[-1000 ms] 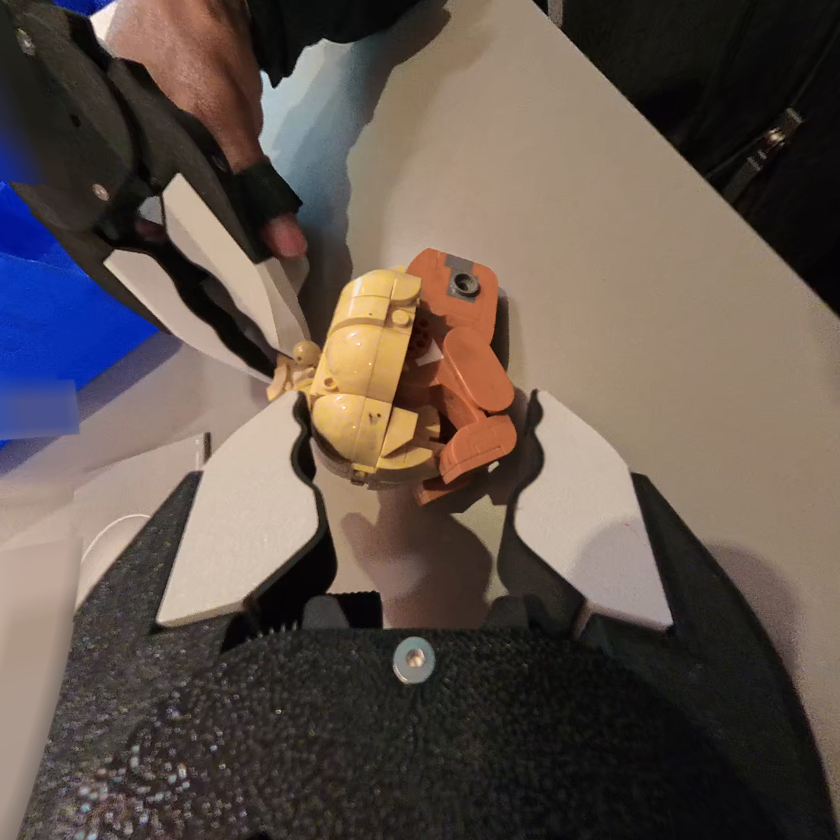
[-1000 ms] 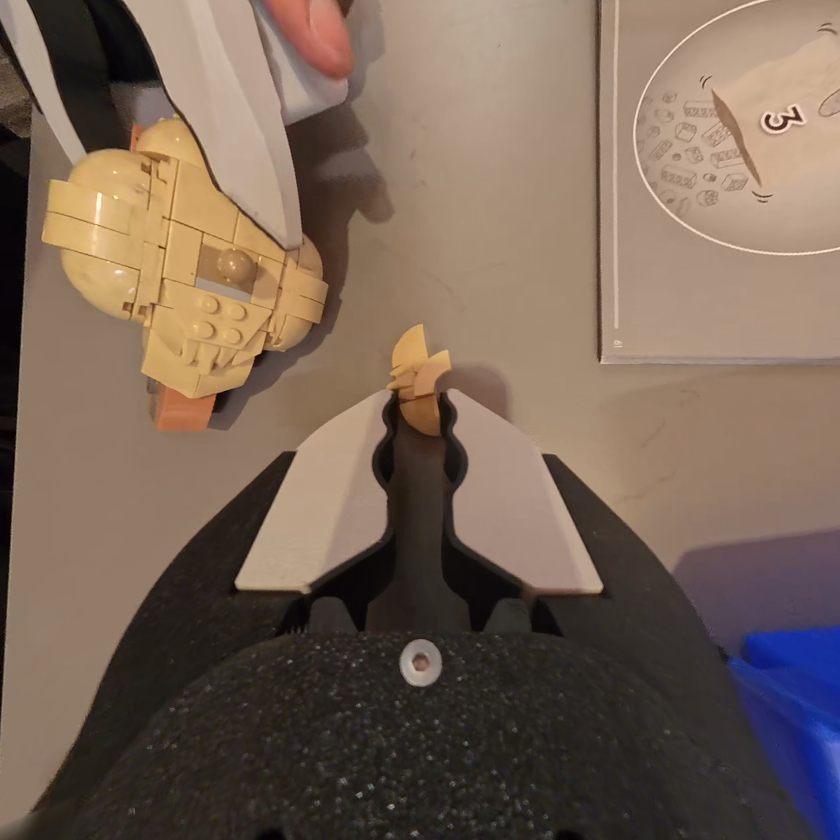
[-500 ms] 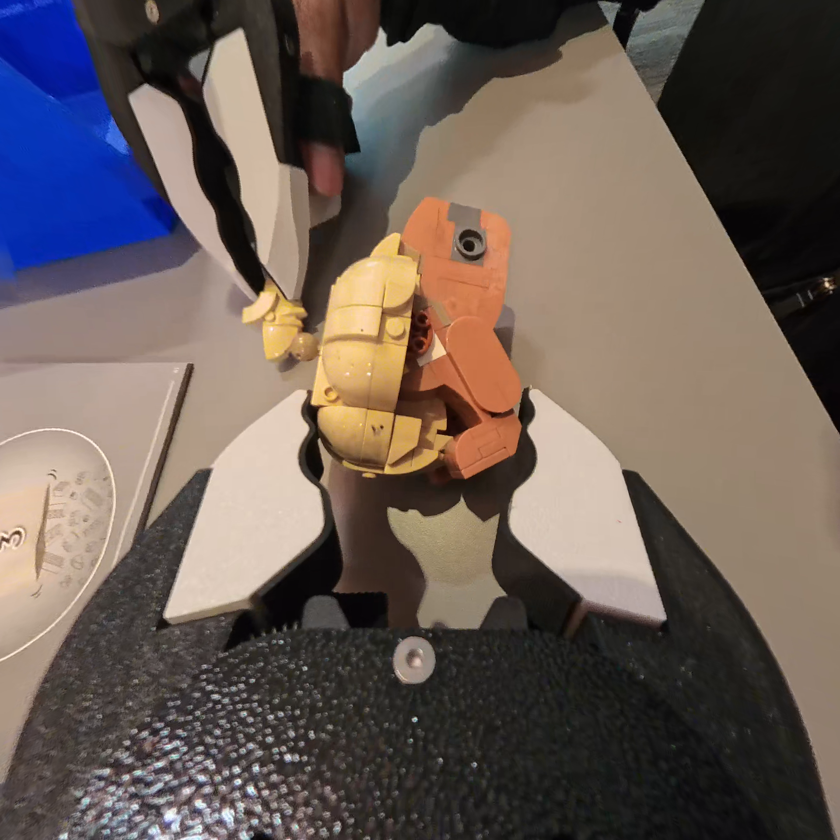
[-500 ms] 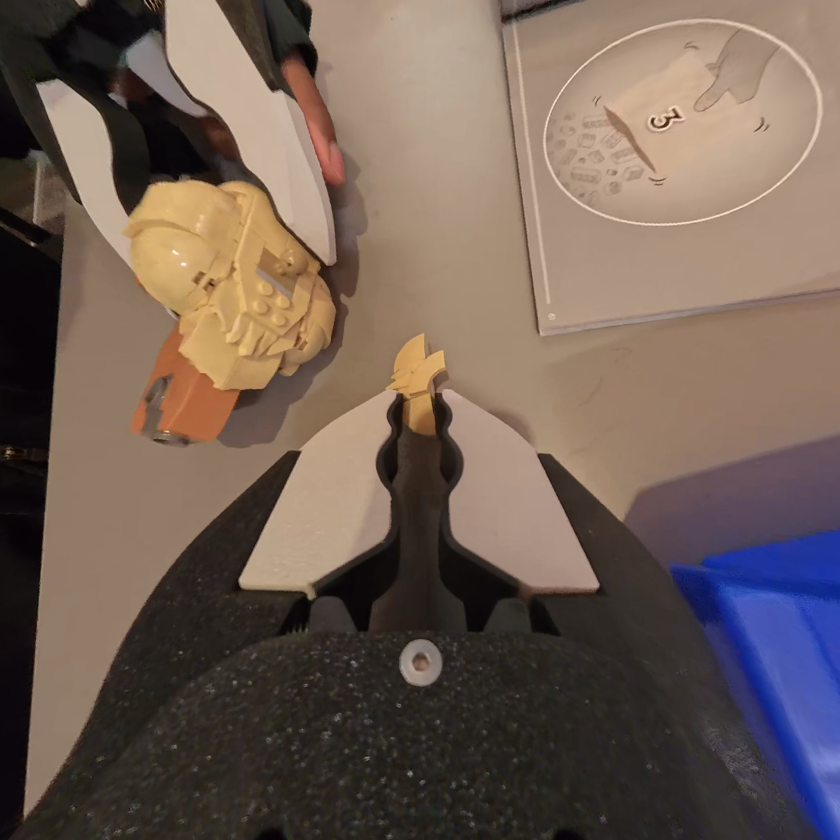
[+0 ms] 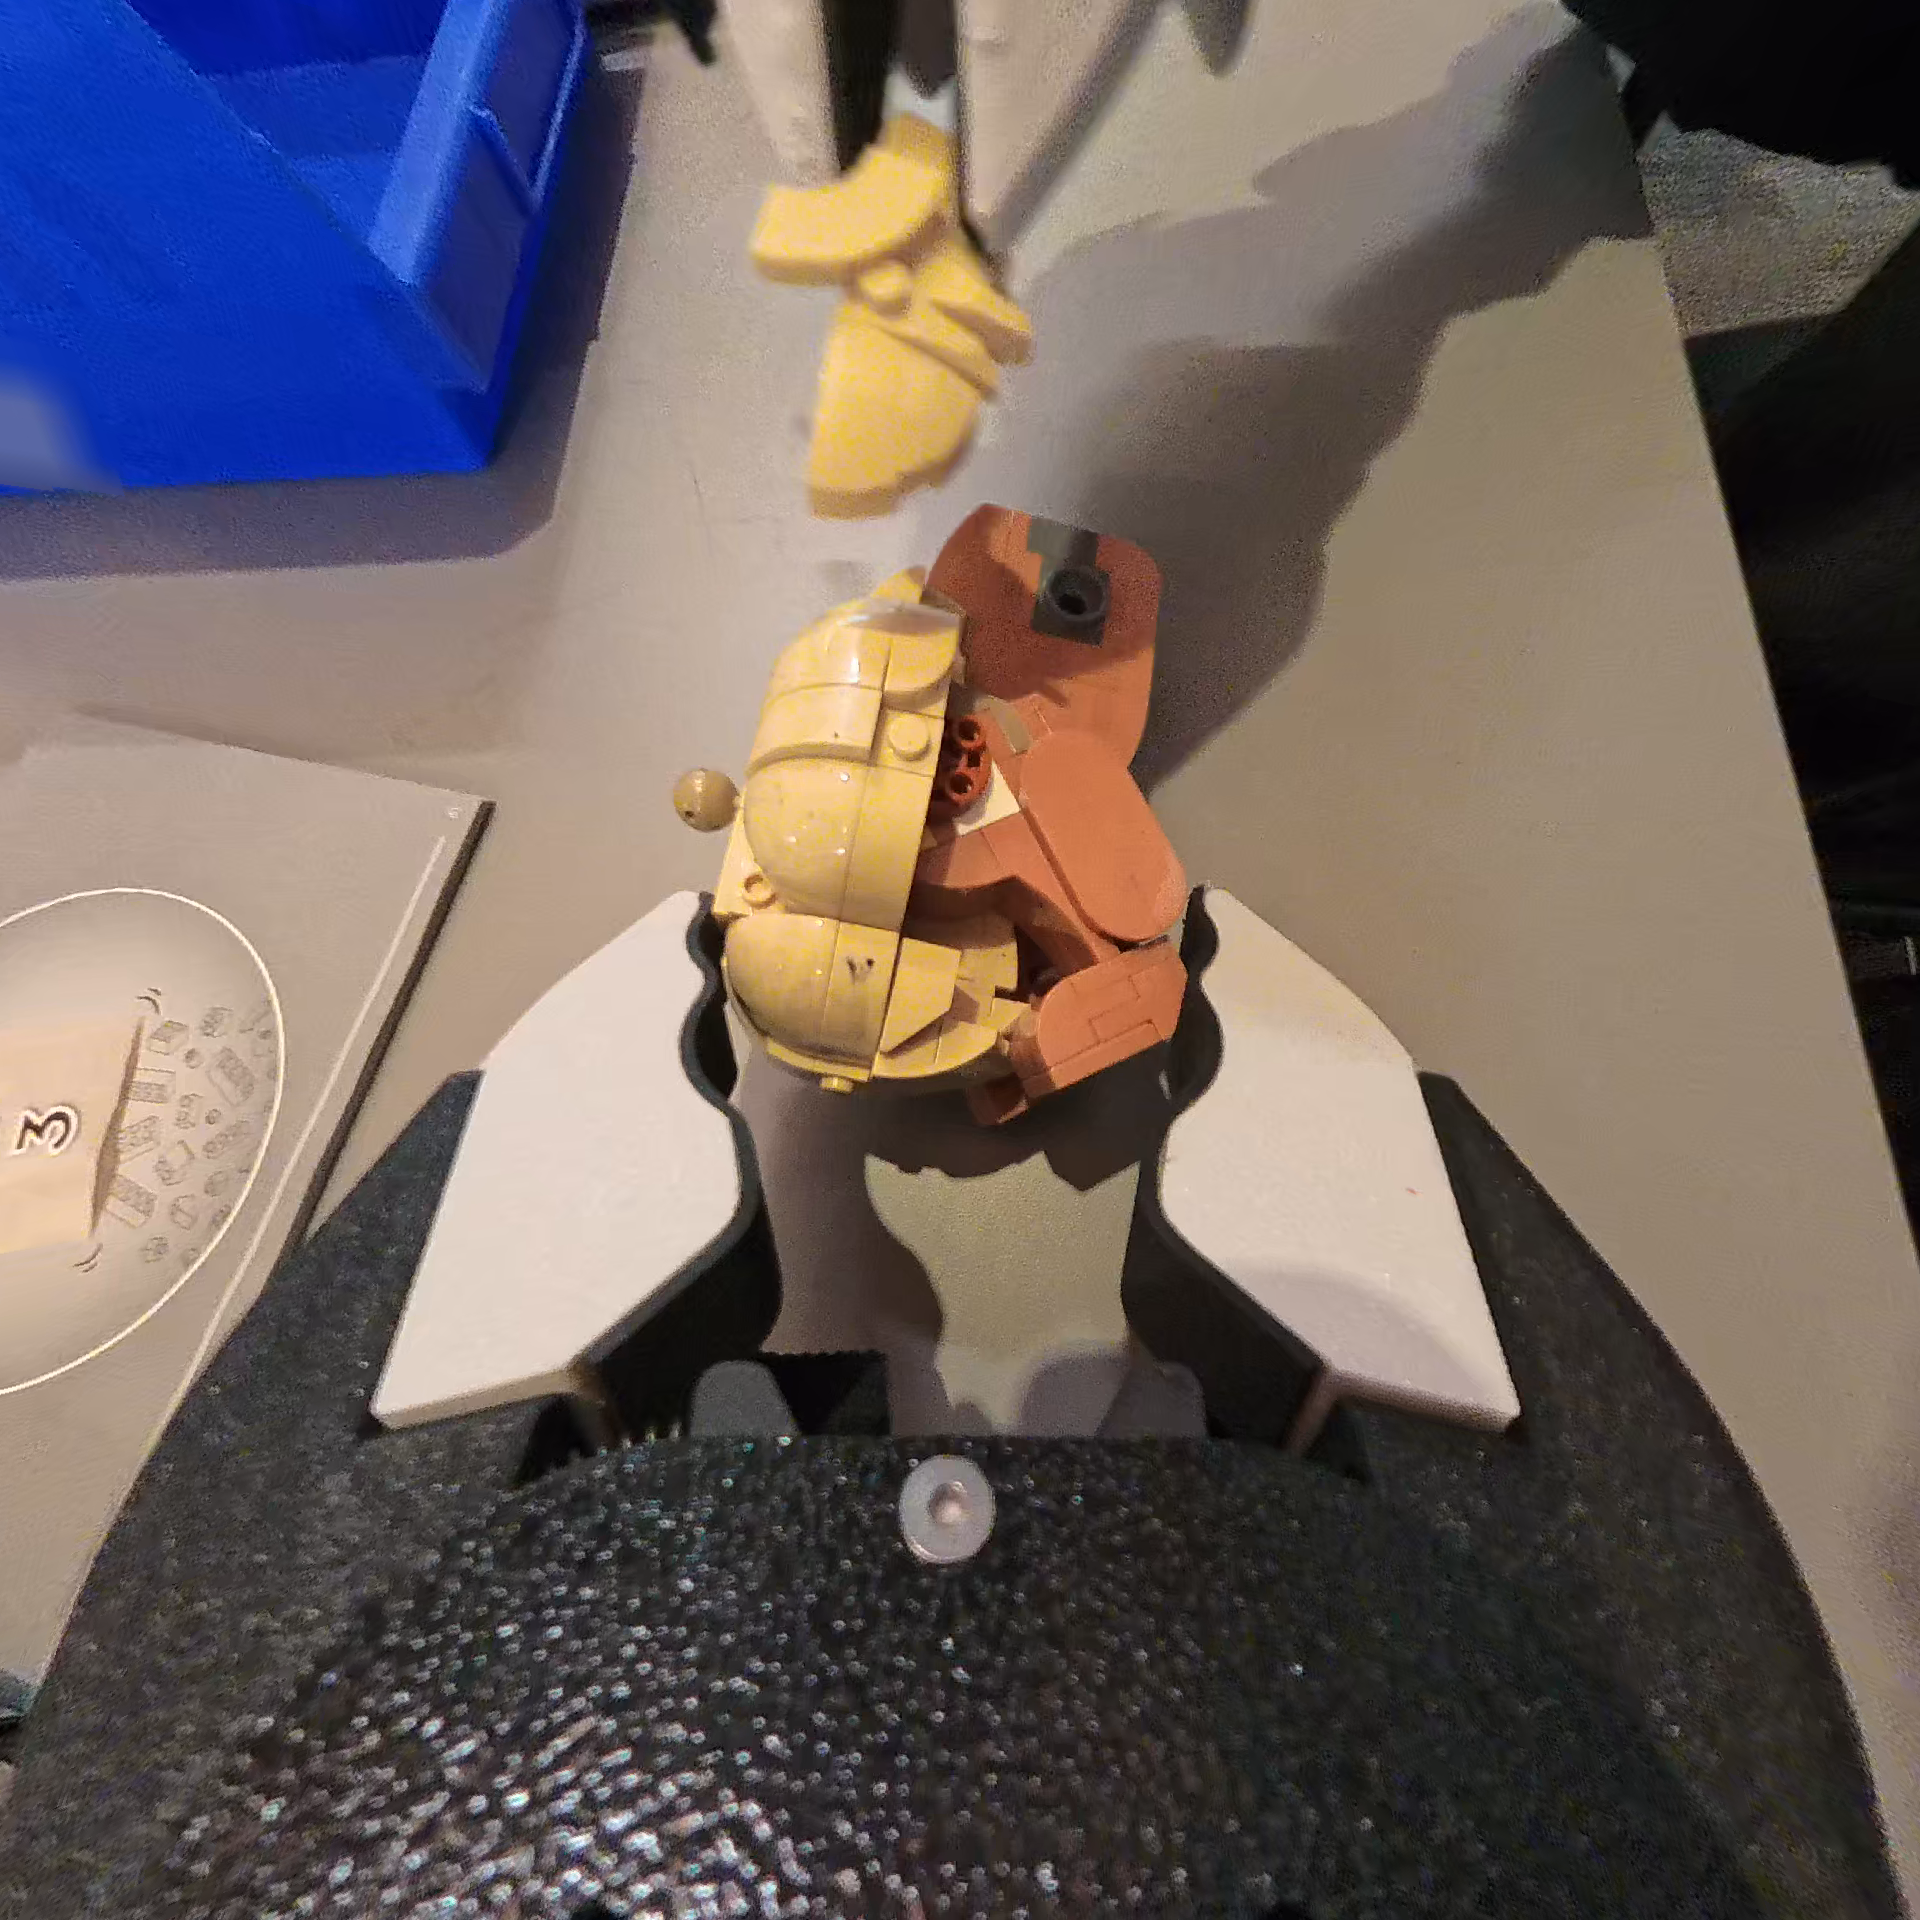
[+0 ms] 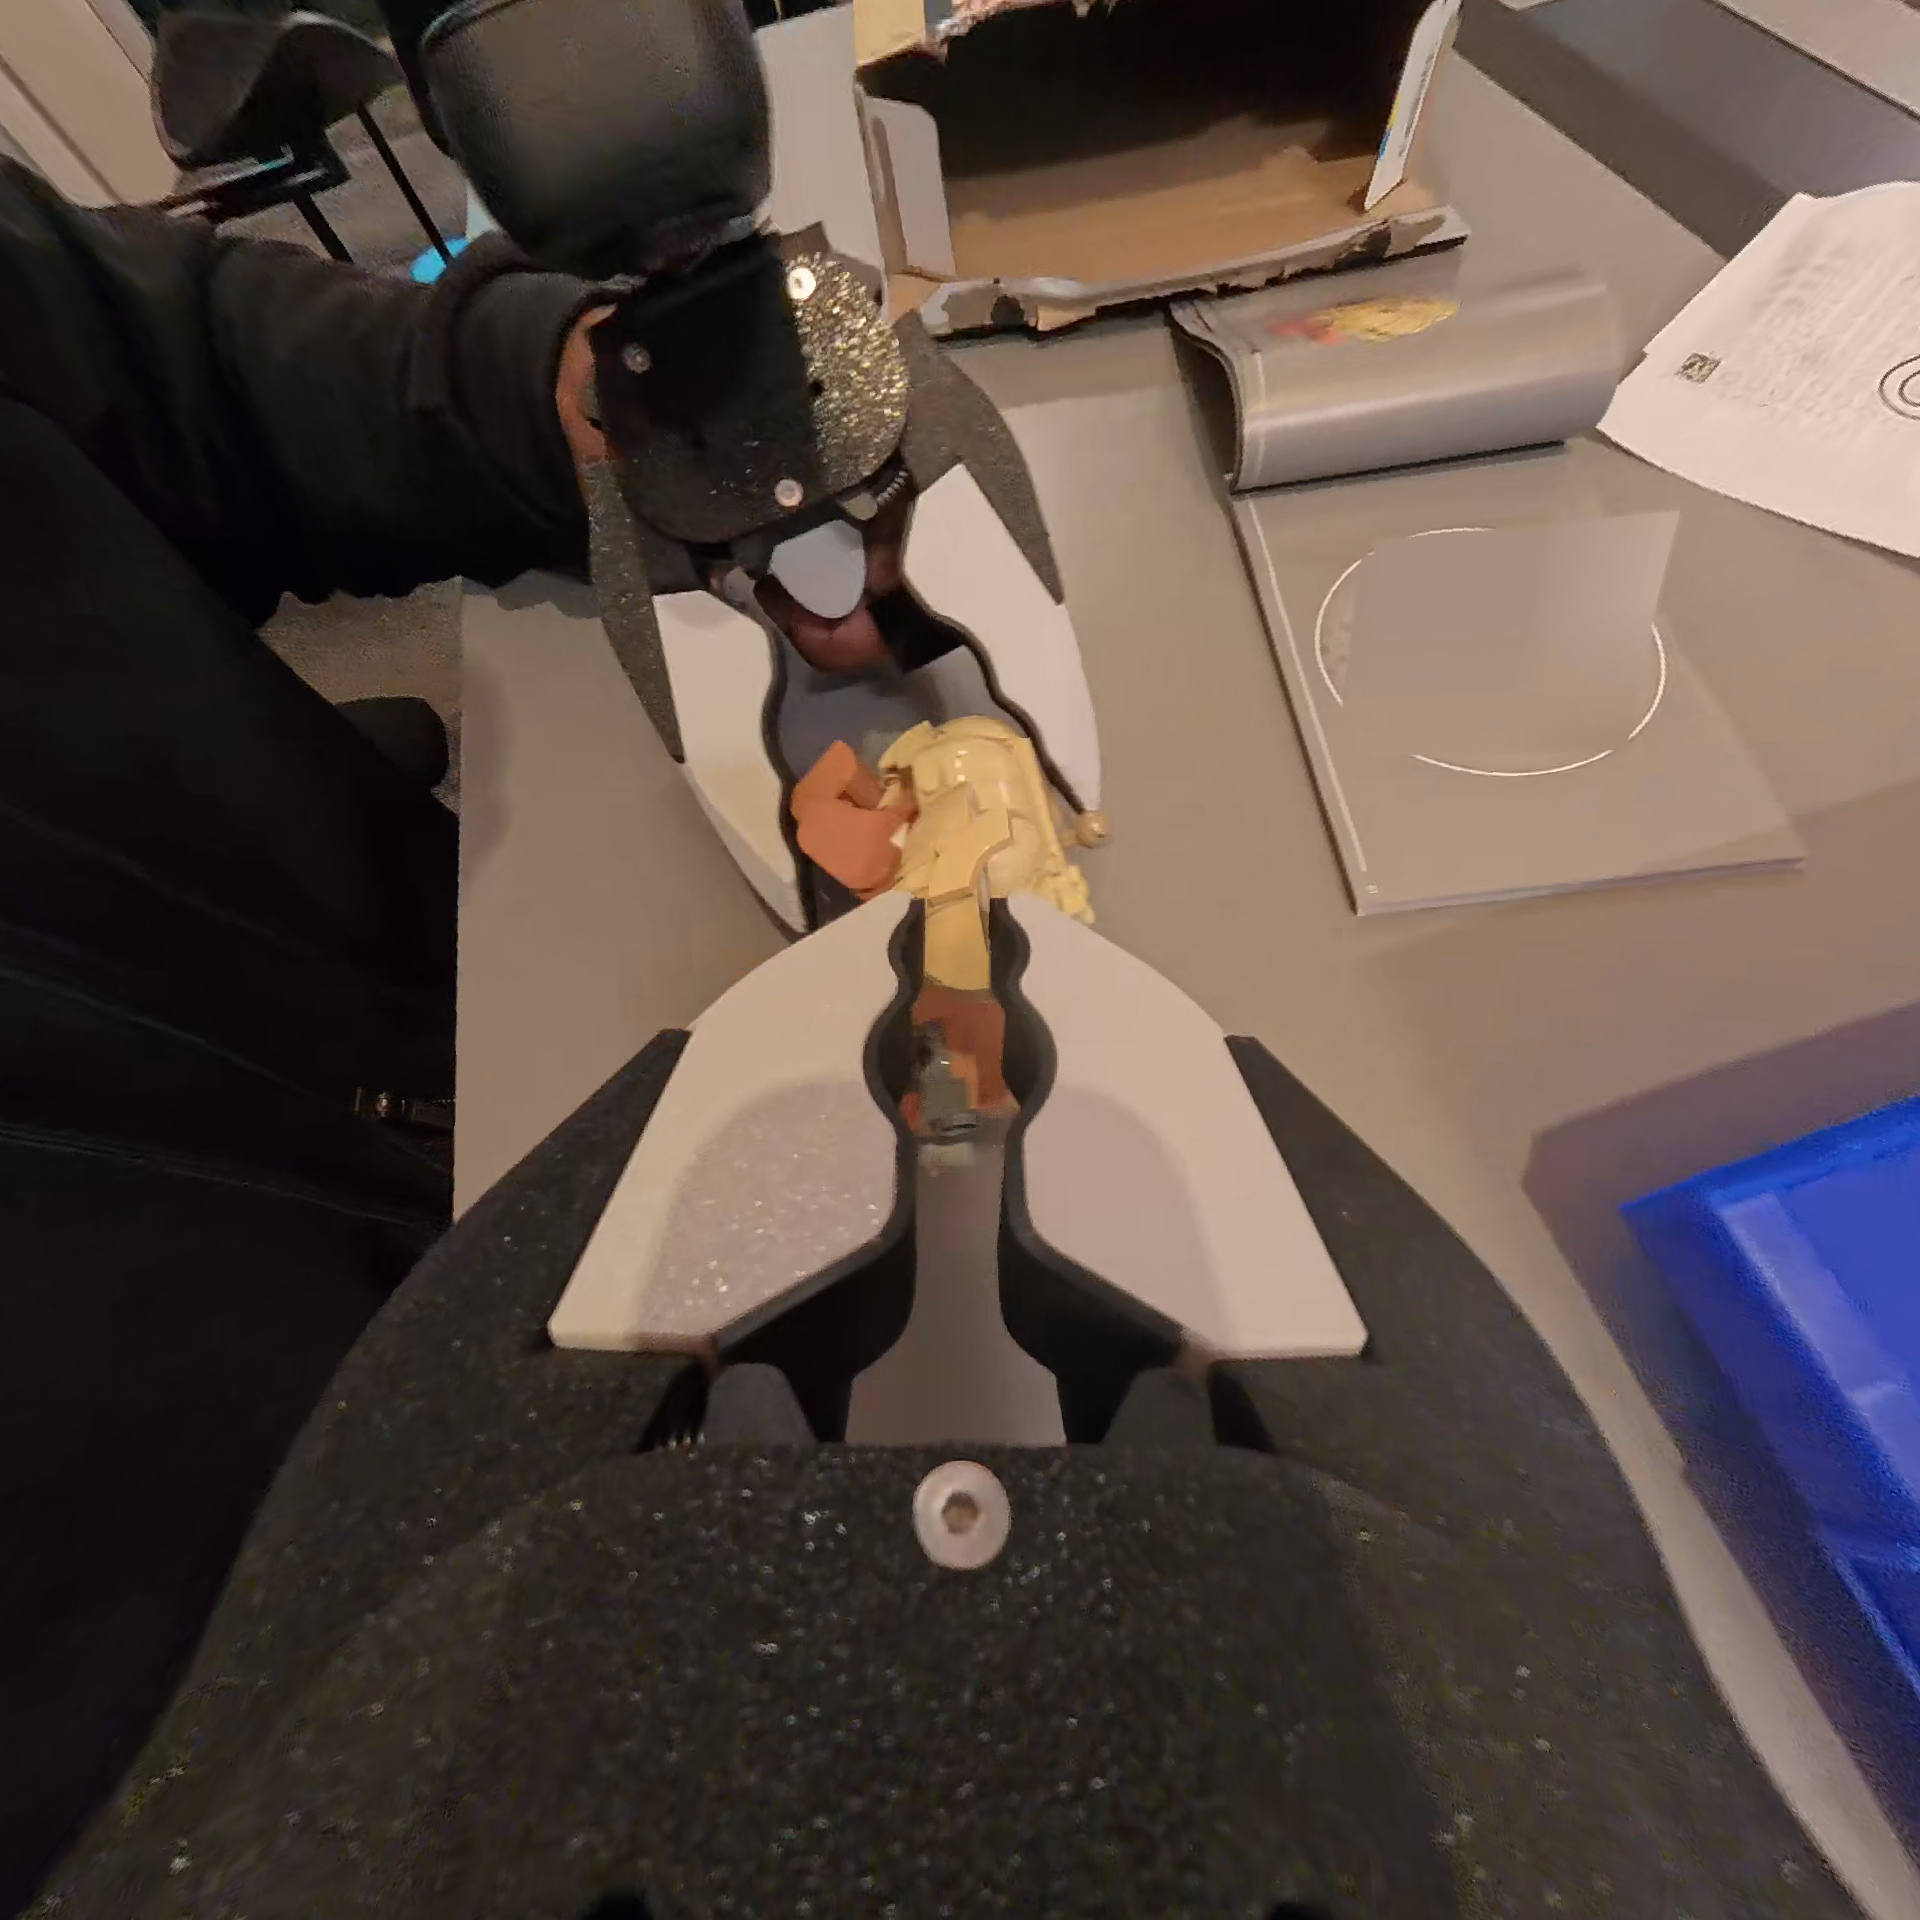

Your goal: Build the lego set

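Note:
My left gripper (image 5: 951, 945) is shut on a tan and orange-brown brick figure (image 5: 935, 852), with one pad on the tan side and one on the orange side. A tan ball joint (image 5: 704, 800) sticks out bare on the figure's left. My right gripper (image 6: 956, 925) is shut on a small tan brick limb piece (image 6: 954, 940). In the left wrist view that piece (image 5: 894, 343) hangs from the right gripper's fingers (image 5: 1049, 114) just beyond the figure, not touching it. The right wrist view shows the figure (image 6: 966, 810) between the left gripper's fingers (image 6: 1049, 665).
A blue bin (image 5: 260, 239) stands at the far left and also shows in the right wrist view (image 6: 1818, 1351). A grey booklet (image 5: 156, 1039) lies open on the grey table (image 5: 1403, 727). A torn cardboard box (image 6: 1143, 156) and white papers (image 6: 1787, 364) lie farther off. The table edge runs close on the right. There is about 9 cm between the tips of the two grippers.
My right gripper carried the tan limb piece from the figure's left side to a spot beyond it and turned to face it. My left gripper kept its hold on the figure.

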